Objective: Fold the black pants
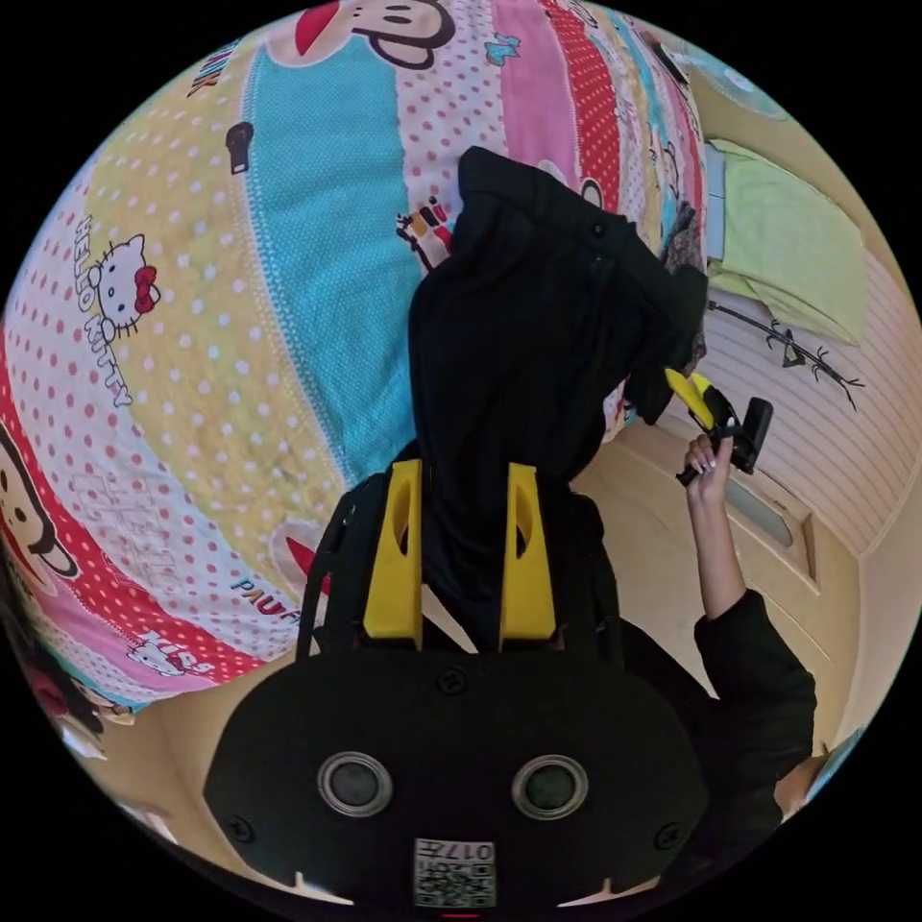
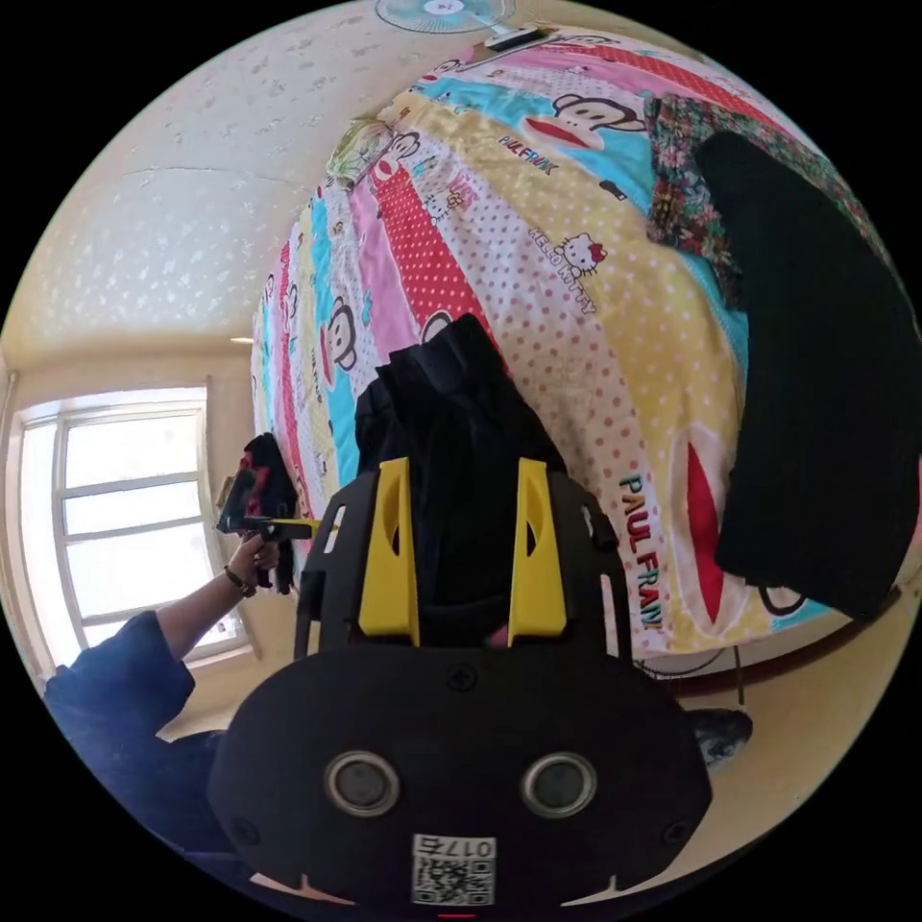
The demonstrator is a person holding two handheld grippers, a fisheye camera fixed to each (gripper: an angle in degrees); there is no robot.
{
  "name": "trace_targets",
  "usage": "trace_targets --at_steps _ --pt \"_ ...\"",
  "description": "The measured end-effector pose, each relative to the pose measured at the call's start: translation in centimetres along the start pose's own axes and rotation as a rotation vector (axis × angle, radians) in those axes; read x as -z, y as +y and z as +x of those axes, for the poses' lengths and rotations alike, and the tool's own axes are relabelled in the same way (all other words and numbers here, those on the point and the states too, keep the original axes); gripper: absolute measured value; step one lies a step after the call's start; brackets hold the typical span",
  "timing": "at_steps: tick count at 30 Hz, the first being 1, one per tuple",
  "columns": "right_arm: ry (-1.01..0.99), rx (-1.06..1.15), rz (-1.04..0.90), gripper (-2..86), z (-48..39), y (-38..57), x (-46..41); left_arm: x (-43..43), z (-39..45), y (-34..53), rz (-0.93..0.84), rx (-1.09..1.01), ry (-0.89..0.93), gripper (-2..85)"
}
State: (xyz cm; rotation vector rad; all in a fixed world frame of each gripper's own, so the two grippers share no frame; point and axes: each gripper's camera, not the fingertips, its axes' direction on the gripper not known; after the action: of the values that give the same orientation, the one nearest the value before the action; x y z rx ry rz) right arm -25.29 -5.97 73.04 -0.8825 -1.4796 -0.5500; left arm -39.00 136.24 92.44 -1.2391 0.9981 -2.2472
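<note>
Left gripper view puts the black pants point(image 1: 523, 336) in the middle of the frame, a dark hanging mass that runs from the upper centre down between my left gripper's point(image 1: 463, 552) yellow fingers point(image 1: 394, 552). Cloth fills the gap there and both fingers sit against it, so I have a pinch on the fabric. At the right edge of that mass, middle right of the frame, my right gripper point(image 1: 693, 396) bites another corner of the pants, with my hand point(image 1: 709, 461) on its handle and a dark sleeve point(image 1: 749, 672) running toward the lower right.

Right gripper view shows the same pants point(image 2: 451, 432) bunched at frame centre, coming down between my right gripper's point(image 2: 461, 552) yellow fingers point(image 2: 389, 552), which press on the cloth from both sides. At middle left of the frame my left gripper point(image 2: 288, 526) shows small beside my other hand point(image 2: 252, 557), dark cloth hanging around it.

Behind the pants lies the bed cover point(image 1: 240, 336), striped in pink, yellow, blue and red with dots and cartoon figures. In the right gripper view it spreads over the upper right, and a second black garment point(image 2: 816, 403) lies on it at the right edge, with a flowered cloth point(image 2: 682, 202) just above it. A window point(image 2: 115, 519) glows at middle left, and a fan point(image 2: 437, 12) sits at the top edge.
</note>
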Motion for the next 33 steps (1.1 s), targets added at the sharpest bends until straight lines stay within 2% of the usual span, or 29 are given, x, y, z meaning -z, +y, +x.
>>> trace_targets --at_steps 3,7,9,11,12,13,15,17,19,20,23,26,28,31,33 --pt "0.077 -0.005 -0.042 17.8 0.5 -1.0 -0.5 0.0 -2.0 -2.4 0.077 0.075 0.005 14.0" --pt "0.017 -0.033 -0.154 18.1 2.6 -1.3 -2.6 -0.8 -3.9 -3.6 0.233 0.192 0.026 15.2" --pt "0.029 -0.075 -0.272 16.2 3.7 -0.7 -4.8 -1.8 -4.2 -3.7 0.252 0.252 -0.014 13.7" --pt "0.012 -0.167 -0.439 9.0 5.4 1.2 -7.8 -2.0 -3.5 -3.2 0.283 0.258 -0.080 12.1" --pt "-0.018 -0.182 -0.420 8.2 5.5 1.7 -7.7 -2.3 -2.7 -2.9 0.261 0.216 -0.112 7.5" --pt "-0.051 -0.227 -0.364 6.9 5.9 2.9 -6.8 -3.3 -2.1 -2.9 0.176 0.145 -0.049 5.2" --pt "-0.125 -0.251 -0.285 5.6 6.0 4.8 -5.1 -4.3 -1.4 -2.0 0.104 0.096 0.075 4.9" --pt "-0.303 -0.173 -0.187 4.6 4.9 7.5 -1.9 -3.7 -0.9 0.4 0.135 0.072 0.181 4.7" --pt "-0.378 -0.115 -0.116 3.9 3.2 9.6 1.4 -1.2 -0.2 5.3 0.261 0.011 0.385 4.3" --pt "-0.399 -0.056 -0.092 3.4 1.5 10.8 3.7 -0.2 -0.1 6.7 0.298 0.004 0.420 4.2" --pt "-0.425 0.131 -0.098 2.2 -3.7 13.1 8.8 5.8 1.5 15.6 0.508 0.031 0.240 3.9" --pt "-0.478 0.270 -0.045 1.4 -9.4 13.0 13.8 12.3 4.9 24.3 0.686 -0.075 0.089 3.7" --pt "-0.481 0.399 0.023 1.3 -13.9 11.8 16.5 18.5 7.2 29.8 0.874 -0.156 0.022 3.7" --pt "-0.594 0.574 0.123 1.7 -21.5 7.4 19.2 27.3 8.7 32.7 1.088 -0.237 -0.047 3.9" --pt "-0.632 0.594 0.165 2.5 -25.4 3.6 20.2 32.6 8.8 32.7 1.194 -0.246 -0.111 4.5"
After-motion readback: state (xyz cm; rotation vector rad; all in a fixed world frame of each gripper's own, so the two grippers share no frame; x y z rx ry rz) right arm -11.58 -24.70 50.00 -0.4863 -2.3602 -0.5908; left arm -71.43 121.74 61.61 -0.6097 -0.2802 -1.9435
